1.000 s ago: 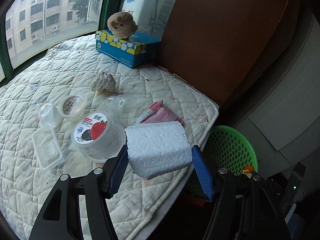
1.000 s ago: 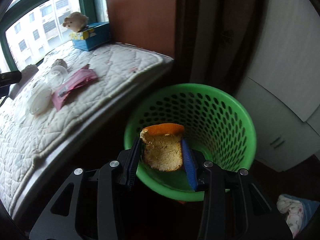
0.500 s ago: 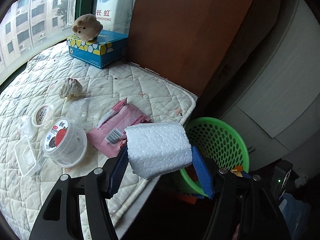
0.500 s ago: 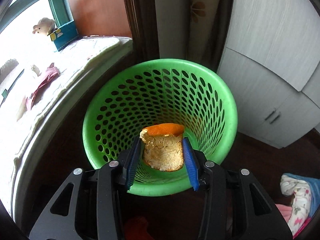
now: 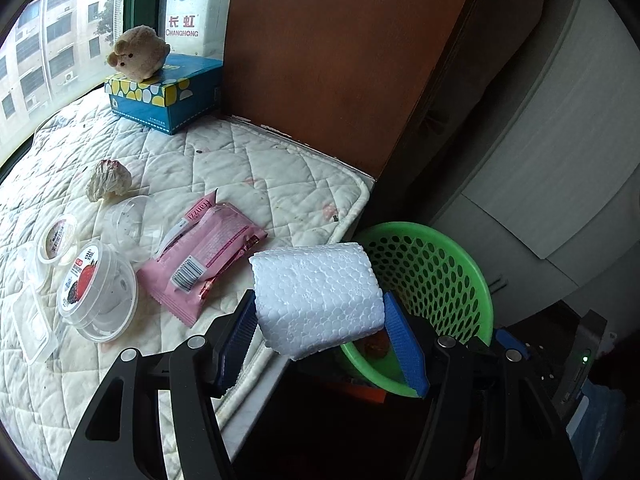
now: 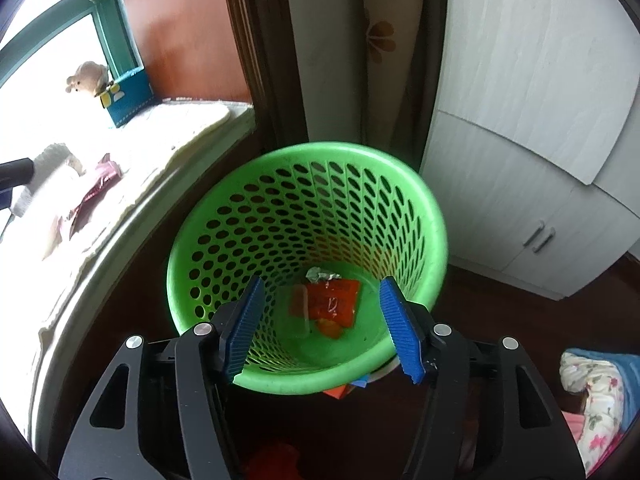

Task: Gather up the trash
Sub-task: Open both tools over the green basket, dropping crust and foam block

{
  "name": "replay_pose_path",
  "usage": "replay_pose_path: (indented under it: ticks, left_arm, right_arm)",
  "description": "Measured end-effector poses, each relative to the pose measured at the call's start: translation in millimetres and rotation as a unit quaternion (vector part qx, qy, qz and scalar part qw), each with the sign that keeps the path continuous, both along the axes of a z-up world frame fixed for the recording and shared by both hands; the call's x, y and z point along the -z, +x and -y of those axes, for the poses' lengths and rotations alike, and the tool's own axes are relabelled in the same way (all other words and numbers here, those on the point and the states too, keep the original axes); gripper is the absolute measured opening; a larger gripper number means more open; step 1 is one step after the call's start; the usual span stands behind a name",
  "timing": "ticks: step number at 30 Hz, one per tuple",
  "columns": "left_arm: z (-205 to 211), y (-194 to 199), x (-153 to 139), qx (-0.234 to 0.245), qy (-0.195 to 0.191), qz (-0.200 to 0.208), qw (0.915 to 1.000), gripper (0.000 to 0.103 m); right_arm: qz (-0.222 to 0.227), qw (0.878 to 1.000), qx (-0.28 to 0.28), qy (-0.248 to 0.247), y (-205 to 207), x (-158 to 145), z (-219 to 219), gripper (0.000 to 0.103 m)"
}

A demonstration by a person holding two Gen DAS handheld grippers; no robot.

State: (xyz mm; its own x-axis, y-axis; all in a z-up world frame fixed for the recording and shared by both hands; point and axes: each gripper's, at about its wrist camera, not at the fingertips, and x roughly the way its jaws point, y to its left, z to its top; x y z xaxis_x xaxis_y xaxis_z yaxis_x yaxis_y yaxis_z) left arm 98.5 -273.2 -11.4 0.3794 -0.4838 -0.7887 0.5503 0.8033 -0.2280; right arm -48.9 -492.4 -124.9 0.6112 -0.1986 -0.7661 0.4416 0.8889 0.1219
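Observation:
My left gripper is shut on a white foam block, held above the edge of the quilted mat, just left of the green basket. My right gripper is open and empty over the green basket. Orange trash and a foil scrap lie on the basket's bottom. On the mat lie a pink wrapper, a clear yogurt tub, a small lidded cup, a clear lid and a crumpled paper ball.
A blue tissue box with a plush toy on it stands at the mat's far end by the window. A brown panel and white cabinet doors stand behind the basket. Patterned cloth lies on the floor at right.
My right gripper opened and the orange peel piece left it; it now stands over the basket. My left gripper carried the foam block right, toward the basket.

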Motion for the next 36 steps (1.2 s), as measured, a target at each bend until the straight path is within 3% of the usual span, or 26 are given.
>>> replay_pose_path:
  ticks: [7,21,24,25,26,36]
  left_arm:
    - [24.8,-2.4,7.7,0.023,0.011,-0.007,0.9997,0.062]
    - [82.4,-14.1,30.1,0.075,0.028,-0.035,0.9962,0.062]
    - [93.6,-17.7,33.0,0.092,0.024,-0.044,0.9945,0.068]
    - [95.0,-18.4,33.7,0.091,0.021,-0.046,0.9946,0.077]
    - [95.6,-19.2,33.9,0.091,0.017,-0.046,0.9947,0.078]
    - [67.7,-22.8,30.0,0.077,0.01,-0.034,0.9964,0.079]
  right_arm:
    - [0.017,0.999,0.005,-0.027,-13.3,-13.3,0.5,0.066]
    - [0.036,0.999,0.023,-0.009,-36.6,-17.3,9.4,0.072]
    - [0.035,0.999,0.026,-0.008,-40.1,-15.8,10.3,0.072]
    - [0.033,0.999,0.027,-0.006,-41.0,-14.9,10.5,0.072]
    - [0.033,0.999,0.028,-0.005,-41.6,-14.5,10.6,0.072]
    - [0.036,0.999,0.019,-0.002,-38.9,-18.8,3.5,0.072]
